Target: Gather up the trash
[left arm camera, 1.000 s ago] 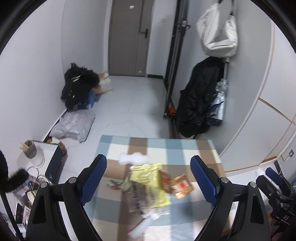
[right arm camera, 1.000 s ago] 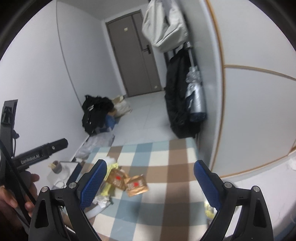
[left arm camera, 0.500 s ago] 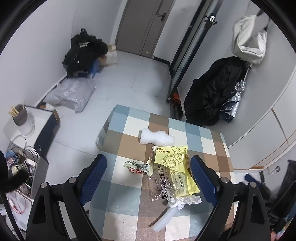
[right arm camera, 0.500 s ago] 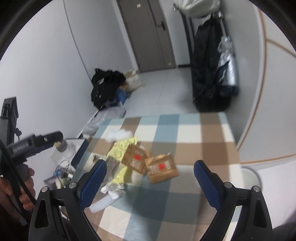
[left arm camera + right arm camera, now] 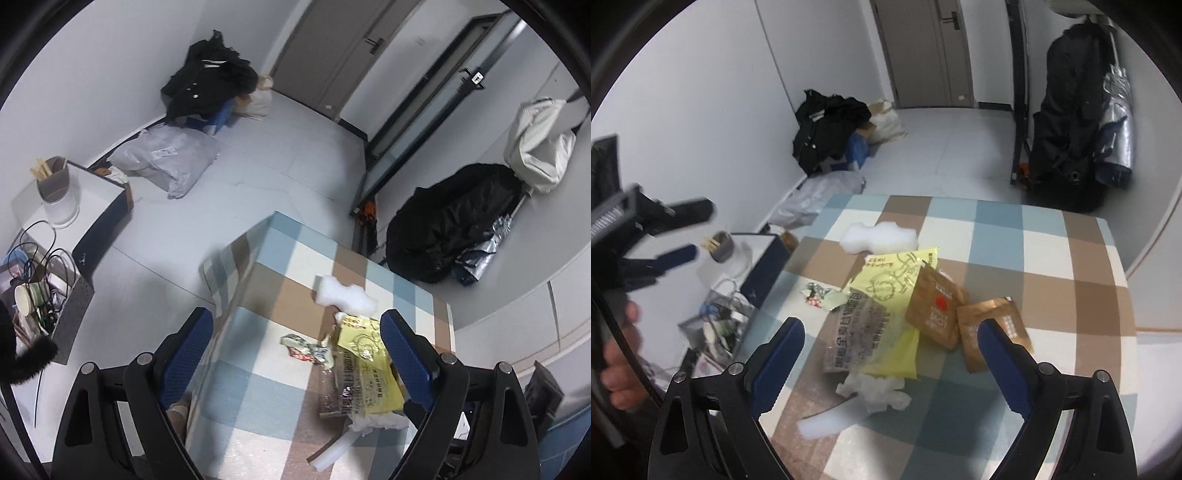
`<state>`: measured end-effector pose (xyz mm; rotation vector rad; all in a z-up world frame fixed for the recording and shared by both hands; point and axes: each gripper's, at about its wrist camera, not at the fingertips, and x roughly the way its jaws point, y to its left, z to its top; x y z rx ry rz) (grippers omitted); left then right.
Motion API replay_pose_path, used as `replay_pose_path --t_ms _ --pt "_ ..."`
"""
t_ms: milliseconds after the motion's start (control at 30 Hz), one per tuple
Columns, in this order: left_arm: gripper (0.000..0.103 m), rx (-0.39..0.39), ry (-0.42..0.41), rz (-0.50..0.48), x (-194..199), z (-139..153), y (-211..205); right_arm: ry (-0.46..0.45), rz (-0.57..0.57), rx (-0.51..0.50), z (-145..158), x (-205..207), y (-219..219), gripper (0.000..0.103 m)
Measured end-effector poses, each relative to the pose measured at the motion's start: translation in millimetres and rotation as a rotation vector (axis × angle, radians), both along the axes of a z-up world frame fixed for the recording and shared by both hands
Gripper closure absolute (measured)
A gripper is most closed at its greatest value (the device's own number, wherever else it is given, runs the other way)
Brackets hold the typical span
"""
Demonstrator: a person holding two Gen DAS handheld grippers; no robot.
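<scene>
A heap of trash lies on the checked tablecloth [image 5: 1045,258]: a yellow wrapper [image 5: 894,277], a clear printed bag [image 5: 857,332], two brown sachets [image 5: 936,306] [image 5: 993,328], a small green-red wrapper [image 5: 820,293], crumpled white tissue [image 5: 877,389] and white foam pieces [image 5: 877,236] [image 5: 823,422]. My right gripper [image 5: 890,354] is open, above the heap. My left gripper [image 5: 297,349] is open over the table's left edge, beside the yellow wrapper [image 5: 364,369] and the small wrapper [image 5: 304,347]. It also shows at the left of the right wrist view [image 5: 670,230].
Left of the table stand a white-topped box [image 5: 92,199] with a cup of sticks [image 5: 51,181] and a bin of cables [image 5: 40,280]. Black clothes [image 5: 208,83] and a grey bag [image 5: 166,158] lie by the wall. A black coat [image 5: 450,221] hangs right.
Both grippers have tilted down and come closer to the table. The left one has swung left, over the table's edge. Both stay open and empty.
</scene>
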<state>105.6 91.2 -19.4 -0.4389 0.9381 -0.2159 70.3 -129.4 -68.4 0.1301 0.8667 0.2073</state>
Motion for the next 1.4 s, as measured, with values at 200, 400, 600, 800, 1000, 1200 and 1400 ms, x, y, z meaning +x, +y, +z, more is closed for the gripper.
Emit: replay_pose_path --t_ms 200,400,600,800,1000,1200,1400 --pt "0.013 -0.046 0.028 0.034 4 -5 13 0.026 -0.061 -0.011 -13 21 -10 0.014" --pt "0.013 -0.071 0.031 0.038 6 -5 16 0.069 -0.069 0.005 -20 39 -16 0.045" --pt "0.013 -0.069 0.035 0.021 6 -6 12 0.092 0.005 -0.026 -24 43 -1 0.059" --pt "0.013 -0.085 0.047 0.005 6 -8 11 0.146 -0.008 -0.01 -33 45 -7 0.092" --pt "0.013 -0.098 0.095 -0.029 6 -18 1 0.118 -0.025 -0.009 -25 37 -14 0.101" --pt "0.013 -0.038 0.085 -0.092 -5 -19 -16 0.082 -0.053 0.007 -12 25 -29 0.103" --pt "0.013 0.003 0.111 -0.199 -20 -29 -39 0.012 -0.051 0.03 9 1 -45 0.103"
